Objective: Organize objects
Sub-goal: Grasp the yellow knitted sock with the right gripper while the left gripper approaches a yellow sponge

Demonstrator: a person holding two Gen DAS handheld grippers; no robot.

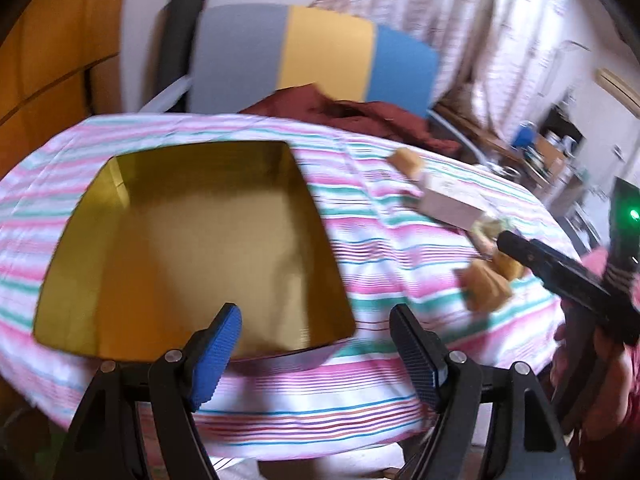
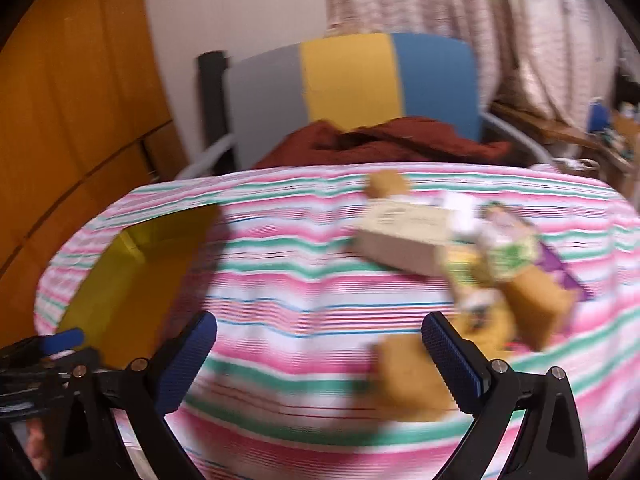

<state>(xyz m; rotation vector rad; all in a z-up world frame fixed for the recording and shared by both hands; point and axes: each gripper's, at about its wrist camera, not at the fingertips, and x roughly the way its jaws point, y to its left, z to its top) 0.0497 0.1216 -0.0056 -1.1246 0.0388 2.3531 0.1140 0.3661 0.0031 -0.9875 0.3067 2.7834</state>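
Note:
An open yellow box point(image 1: 200, 248) with nothing inside sits on the striped tablecloth point(image 1: 372, 248); its corner shows at the left in the right wrist view point(image 2: 132, 272). My left gripper point(image 1: 316, 328) hangs open over the box's near right edge. My right gripper point(image 2: 320, 344) is open above the cloth, its right finger point(image 2: 452, 364) beside a tan block point(image 2: 408, 380). A beige carton point(image 2: 404, 240), a green-printed packet point(image 2: 508, 248) and more tan blocks point(image 2: 536, 304) lie at the right. The right gripper's body point(image 1: 560, 276) reaches toward the blocks point(image 1: 484, 288).
A chair point(image 1: 312, 56) with grey, yellow and blue panels stands behind the table, a dark red cloth point(image 1: 352, 112) heaped on it. An orange wooden cupboard point(image 2: 72, 120) is at the left, curtains point(image 2: 480, 20) behind, cluttered shelves point(image 1: 548, 148) at the far right. A hand point(image 1: 588, 360) holds the right gripper.

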